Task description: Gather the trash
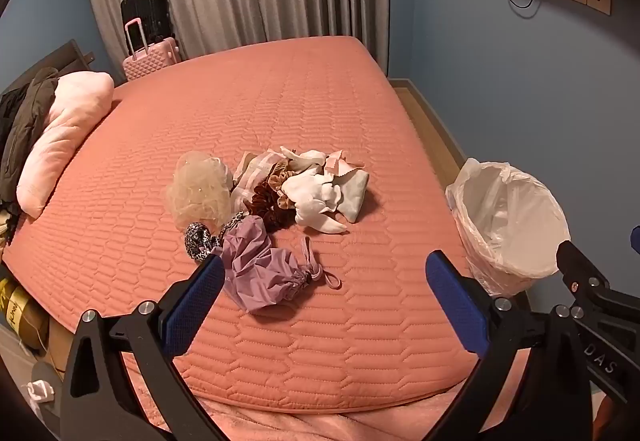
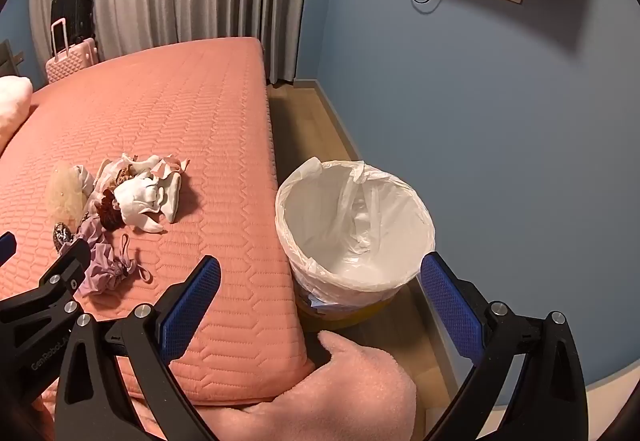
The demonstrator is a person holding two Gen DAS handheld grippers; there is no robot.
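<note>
A heap of trash lies in the middle of the pink quilted bed: a cream mesh puff, white cloth scraps, brown scrunchies, a leopard-print band and a crumpled lilac drawstring pouch. My left gripper hovers open over the bed's near edge, with the lilac pouch just beyond its left pad. My right gripper is open too, nothing between its fingers, near the bin, a yellow pail lined with a white bag, standing on the floor beside the bed.
A pink pillow and dark clothes lie at the bed's left end. Two suitcases stand by the grey curtain. A fluffy pink blanket hangs over the bed's near corner. Blue wall borders the narrow wooden floor strip.
</note>
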